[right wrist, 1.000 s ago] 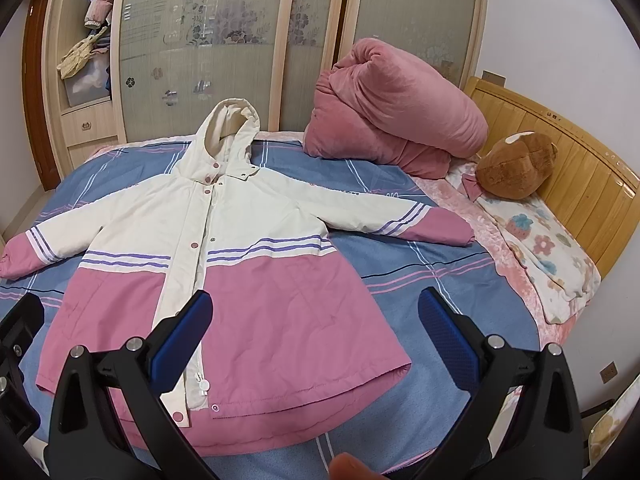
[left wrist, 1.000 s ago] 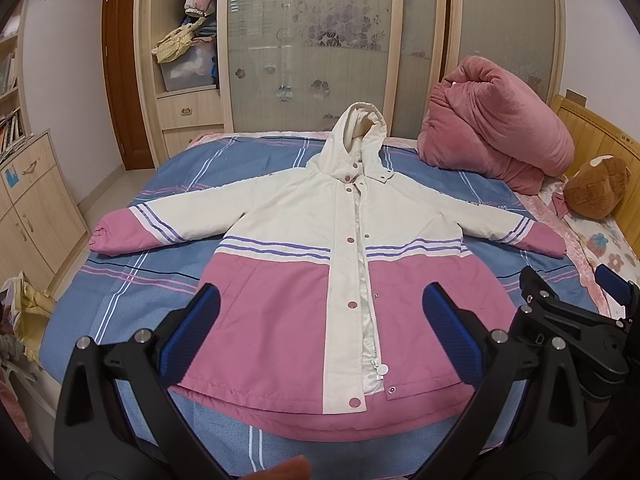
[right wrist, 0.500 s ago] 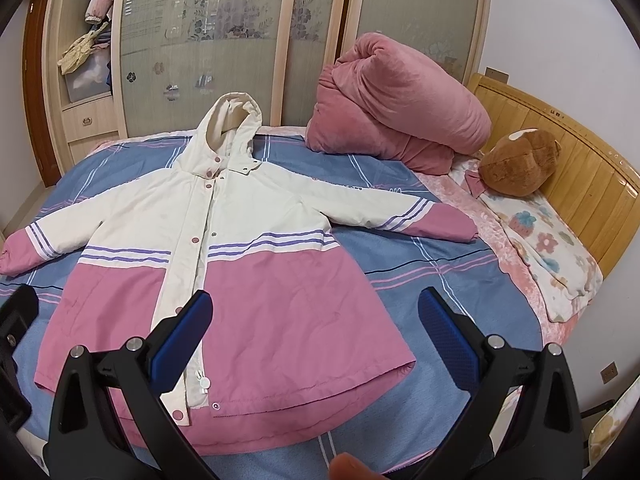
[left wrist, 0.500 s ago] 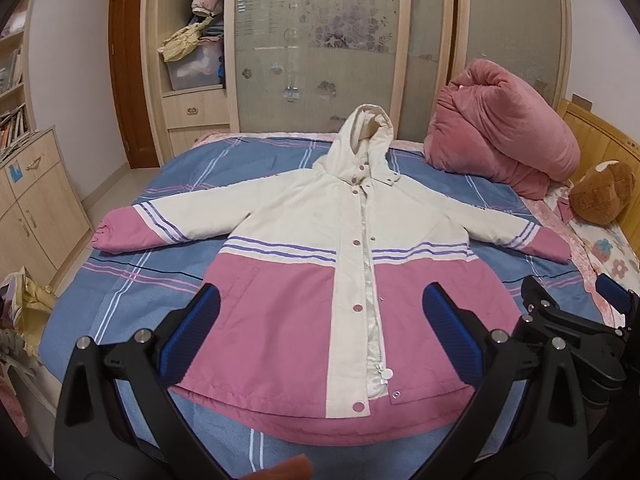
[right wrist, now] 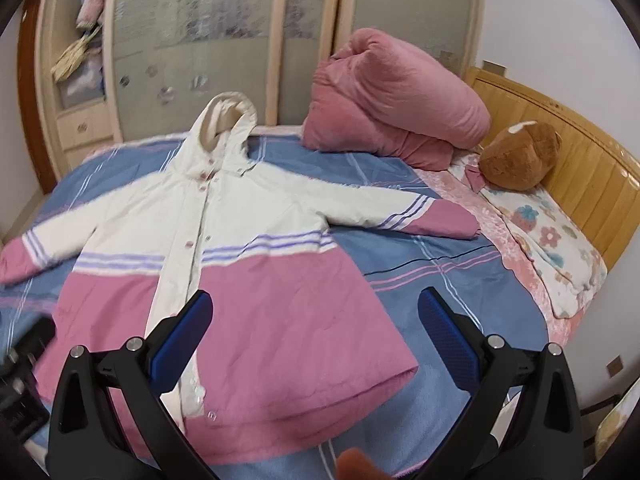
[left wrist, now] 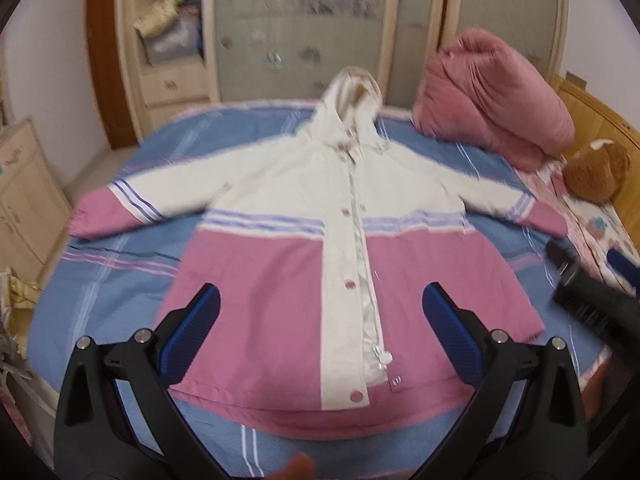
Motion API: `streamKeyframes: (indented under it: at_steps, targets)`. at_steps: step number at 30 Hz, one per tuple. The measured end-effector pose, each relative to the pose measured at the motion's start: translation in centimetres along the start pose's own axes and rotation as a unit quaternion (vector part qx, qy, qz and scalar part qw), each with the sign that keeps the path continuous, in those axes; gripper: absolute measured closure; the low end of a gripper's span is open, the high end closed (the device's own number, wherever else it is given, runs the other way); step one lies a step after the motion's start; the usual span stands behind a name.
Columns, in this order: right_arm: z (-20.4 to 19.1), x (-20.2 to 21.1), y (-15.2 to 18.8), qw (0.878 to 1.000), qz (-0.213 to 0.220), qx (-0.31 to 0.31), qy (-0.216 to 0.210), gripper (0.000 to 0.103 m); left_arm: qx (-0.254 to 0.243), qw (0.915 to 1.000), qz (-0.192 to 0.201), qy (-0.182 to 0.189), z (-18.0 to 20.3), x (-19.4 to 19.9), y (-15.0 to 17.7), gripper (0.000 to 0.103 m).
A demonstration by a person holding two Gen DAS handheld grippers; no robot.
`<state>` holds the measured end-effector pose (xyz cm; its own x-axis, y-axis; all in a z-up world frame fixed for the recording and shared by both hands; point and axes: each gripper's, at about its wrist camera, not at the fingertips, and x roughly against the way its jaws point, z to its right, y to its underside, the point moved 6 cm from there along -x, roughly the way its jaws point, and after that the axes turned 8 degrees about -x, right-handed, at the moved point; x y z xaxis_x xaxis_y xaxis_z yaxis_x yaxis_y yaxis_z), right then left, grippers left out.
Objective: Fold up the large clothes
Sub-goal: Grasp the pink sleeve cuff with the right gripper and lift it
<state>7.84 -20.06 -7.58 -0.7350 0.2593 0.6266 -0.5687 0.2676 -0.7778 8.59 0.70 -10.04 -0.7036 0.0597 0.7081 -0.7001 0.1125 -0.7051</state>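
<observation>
A hooded jacket (left wrist: 280,280), cream on top and pink below, lies flat and face up on the bed with both sleeves spread out; the right wrist view shows the jacket (right wrist: 280,300) too. My left gripper (left wrist: 320,336) hangs open above the lower hem, nothing between its blue pads. My right gripper (right wrist: 316,340) is open as well, over the jacket's lower right panel and holding nothing. The right gripper (left wrist: 592,304) also shows as a dark blur at the right edge of the left wrist view.
The bed's blue striped sheet (right wrist: 440,264) surrounds the jacket. A rolled pink quilt (right wrist: 396,96) and a brown plush toy (right wrist: 520,156) lie near the wooden headboard (right wrist: 580,152). A wardrobe (left wrist: 304,28) stands behind the bed, a low cabinet (left wrist: 28,192) at left.
Both grippers have moved forward over the bed and closer to the jacket, which now fills more of each view. The jacket has not moved. Both stay open.
</observation>
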Motion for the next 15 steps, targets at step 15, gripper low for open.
streamKeyframes:
  at_steps: [15]
  targets:
    - [19.4,-24.1,-6.2,0.951,-0.149,-0.262,-0.071,0.001,-0.062,0.9957,-0.035,0.060,3.1,-10.8,-6.4,0.002]
